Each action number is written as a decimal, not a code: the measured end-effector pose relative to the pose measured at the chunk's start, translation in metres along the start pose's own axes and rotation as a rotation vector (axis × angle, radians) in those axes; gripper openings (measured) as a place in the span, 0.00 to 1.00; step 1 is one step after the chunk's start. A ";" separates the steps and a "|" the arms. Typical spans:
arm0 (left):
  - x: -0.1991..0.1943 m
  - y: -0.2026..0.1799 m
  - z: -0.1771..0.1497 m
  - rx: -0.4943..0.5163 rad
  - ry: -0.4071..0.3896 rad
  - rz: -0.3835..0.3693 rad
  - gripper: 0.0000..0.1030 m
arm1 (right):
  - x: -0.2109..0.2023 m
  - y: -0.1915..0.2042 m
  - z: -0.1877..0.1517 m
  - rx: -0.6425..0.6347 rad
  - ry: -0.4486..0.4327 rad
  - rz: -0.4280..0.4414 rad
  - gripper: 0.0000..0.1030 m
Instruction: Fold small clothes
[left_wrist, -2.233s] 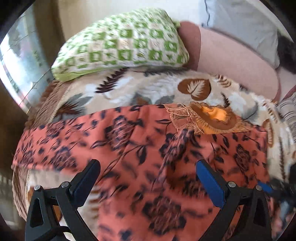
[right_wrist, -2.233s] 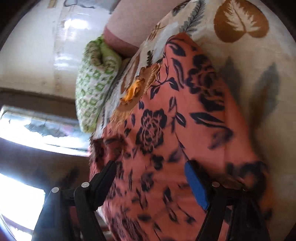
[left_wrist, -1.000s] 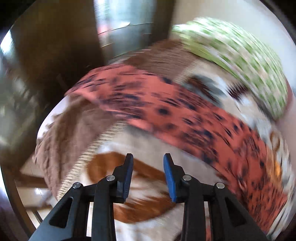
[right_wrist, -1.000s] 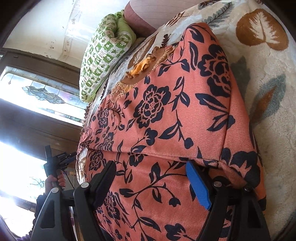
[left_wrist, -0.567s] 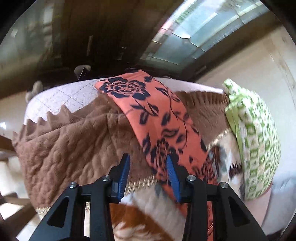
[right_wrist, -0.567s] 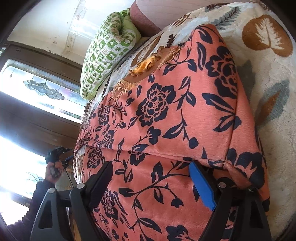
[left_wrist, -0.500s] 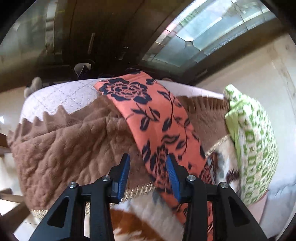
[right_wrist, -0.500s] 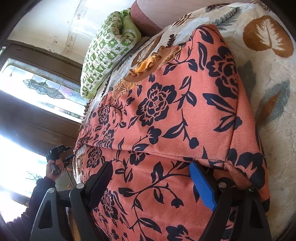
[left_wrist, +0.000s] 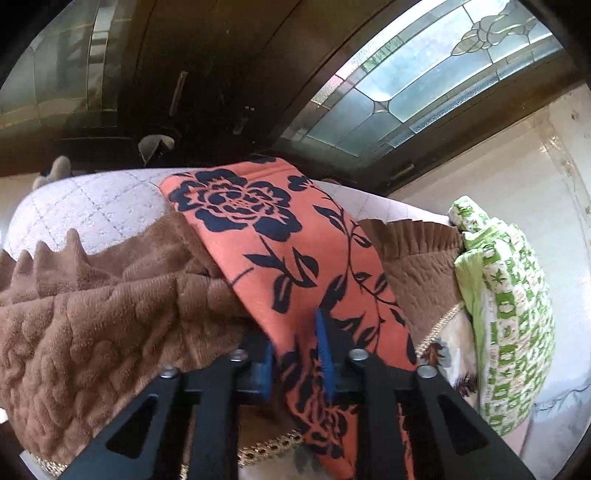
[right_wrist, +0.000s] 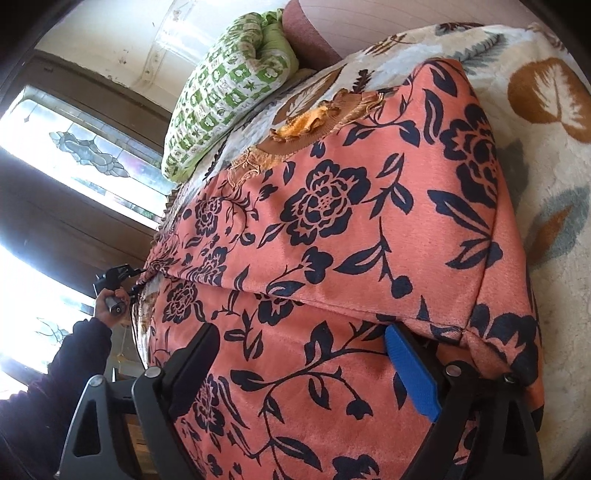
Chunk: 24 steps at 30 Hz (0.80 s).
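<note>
One bed, covered by one cream fleece blanket with brown and grey leaf print (right_wrist: 546, 206); its brown textured border (left_wrist: 92, 314) with a zigzag edge hangs over a pale quilted mattress side (left_wrist: 92, 203).

One orange-pink garment with a dark blue rose-and-vine print (right_wrist: 351, 221) lies spread across the blanket, with a folded edge running across it near the right gripper. A brown and orange-yellow trim piece (right_wrist: 314, 118) shows at its far end; whether that is its neckline, cannot tell. In the left wrist view a strip of the same garment (left_wrist: 295, 258) drapes over the brown border, down toward the left gripper.

One green-and-white patterned pillow (right_wrist: 229, 85) lies at the head of the bed, apart from the garment.

One leaded glass window (left_wrist: 424, 74) in a dark wooden frame stands behind the bed.

Two grippers. Left gripper (left_wrist: 295, 363): jaws have just been closing, now narrow and pinched on the garment strip, blue pads pressing the cloth. Right gripper (right_wrist: 303, 369): jaws have just been opening, now wide, over the garment, pads not pressing it.

One hand (right_wrist: 110, 302) in a dark sleeve (right_wrist: 55, 369) holds the left gripper's handle at the garment's far corner.
</note>
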<state>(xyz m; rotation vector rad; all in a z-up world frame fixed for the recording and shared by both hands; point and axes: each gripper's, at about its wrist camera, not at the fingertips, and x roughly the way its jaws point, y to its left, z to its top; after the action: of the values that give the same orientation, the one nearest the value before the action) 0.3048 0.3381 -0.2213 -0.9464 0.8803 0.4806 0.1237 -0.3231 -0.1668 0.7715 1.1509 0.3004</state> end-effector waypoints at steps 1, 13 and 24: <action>-0.001 -0.001 0.000 0.004 -0.002 0.005 0.11 | 0.000 0.001 0.000 -0.004 -0.004 -0.002 0.89; -0.082 -0.131 -0.060 0.527 -0.071 -0.122 0.05 | -0.028 -0.005 0.012 0.076 -0.091 0.123 0.57; -0.151 -0.262 -0.293 1.049 0.056 -0.379 0.05 | -0.076 -0.016 0.015 0.164 -0.208 0.156 0.57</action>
<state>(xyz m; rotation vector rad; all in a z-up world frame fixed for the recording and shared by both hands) 0.2743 -0.0463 -0.0527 -0.1352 0.8206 -0.3400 0.1042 -0.3847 -0.1218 1.0154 0.9286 0.2503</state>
